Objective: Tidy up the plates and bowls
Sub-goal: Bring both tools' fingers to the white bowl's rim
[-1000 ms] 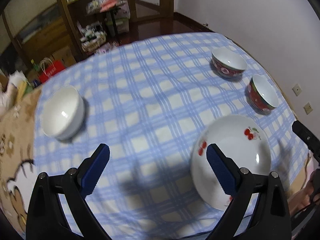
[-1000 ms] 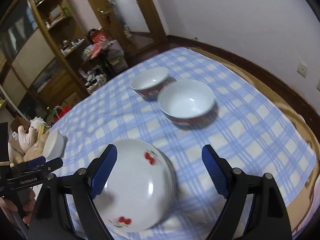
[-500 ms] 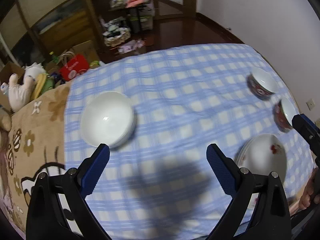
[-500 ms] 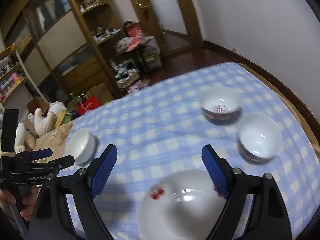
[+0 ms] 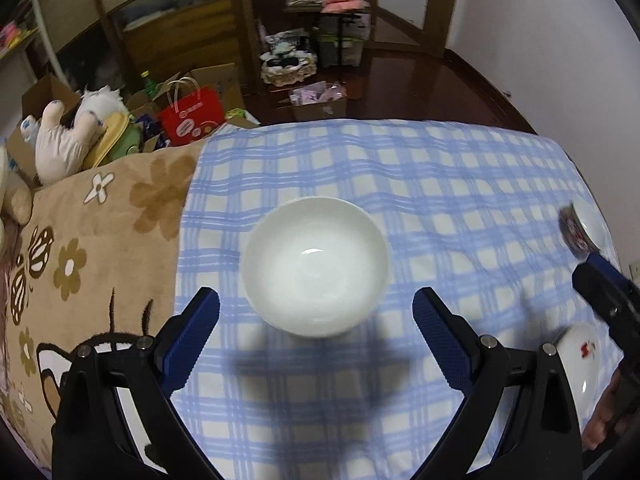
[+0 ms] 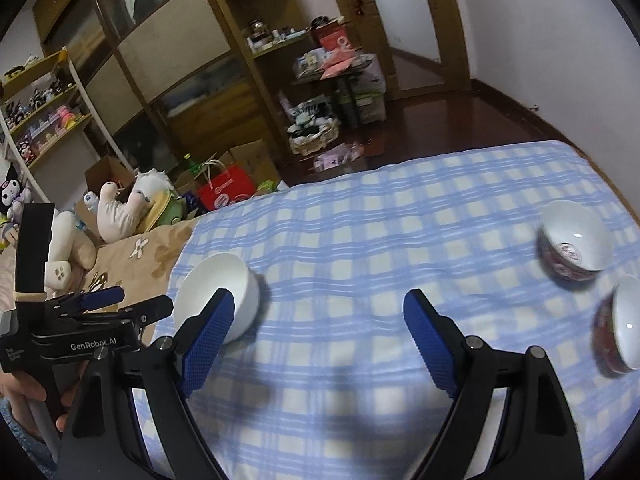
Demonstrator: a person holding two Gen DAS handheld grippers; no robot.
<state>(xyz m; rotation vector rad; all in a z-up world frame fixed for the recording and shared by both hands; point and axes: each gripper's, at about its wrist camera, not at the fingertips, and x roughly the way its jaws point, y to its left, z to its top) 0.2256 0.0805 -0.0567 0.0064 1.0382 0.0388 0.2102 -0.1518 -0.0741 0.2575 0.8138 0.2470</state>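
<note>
A plain white bowl [image 5: 315,276] stands on the blue checked cloth, just ahead of my open, empty left gripper [image 5: 316,340]. It also shows in the right wrist view [image 6: 216,294], at the left behind one finger. My right gripper [image 6: 314,340] is open and empty above the cloth. Two red-patterned bowls stand at the right: the farther one [image 6: 574,246] and the nearer one [image 6: 618,326]. In the left wrist view, a white plate with cherries [image 5: 580,364] sits at the right edge, with a red-patterned bowl [image 5: 582,230] beyond it.
The blue checked cloth [image 5: 440,184] covers the table; a brown flowered blanket [image 5: 80,240] lies at its left end. Plush toys [image 6: 120,208], a red bag [image 5: 192,114], boxes and shelves stand beyond the table. The left gripper's body [image 6: 80,320] shows at left.
Both grippers have swung to the left. The white bowl has come to the middle of the left wrist view, between the fingers. The plate has left the right wrist view.
</note>
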